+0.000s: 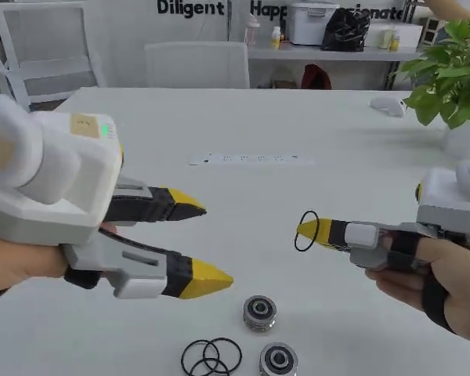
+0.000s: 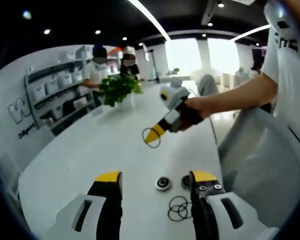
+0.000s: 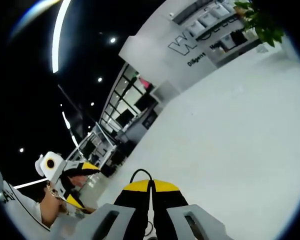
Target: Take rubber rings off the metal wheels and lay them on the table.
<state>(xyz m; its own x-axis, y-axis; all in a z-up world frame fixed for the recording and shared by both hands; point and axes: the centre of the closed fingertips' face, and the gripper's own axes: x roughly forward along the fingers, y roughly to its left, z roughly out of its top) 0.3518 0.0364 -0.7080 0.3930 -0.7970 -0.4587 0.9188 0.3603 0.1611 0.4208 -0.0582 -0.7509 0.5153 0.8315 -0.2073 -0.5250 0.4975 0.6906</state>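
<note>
1. The left claw (image 1: 211, 241) is hanging open and empty over the near left part of the counter (image 1: 243, 125), its jaws standing wide apart.
2. Just to its right, three loose rubber rings (image 1: 211, 356) are lying flat on the counter in a small overlapping heap, so this part of the work is looking finished.
3. The far wheel (image 1: 260, 311) and the near wheel (image 1: 278, 360) are resting on the counter just beside the heap, a little apart from each other. I cannot tell whether either one is carrying a ring, because they are too small here.
4. Further right, the right claw (image 1: 309, 232) is gripping a fourth ring (image 1: 309, 212) with its jaws pressed together. This ring is hanging upright at the yellow tips, above the counter and well apart from the heap.
5. In my judgement the task is coming near its end: the held ring is waiting to be laid down, and both wheels are needing a closer look.
</note>
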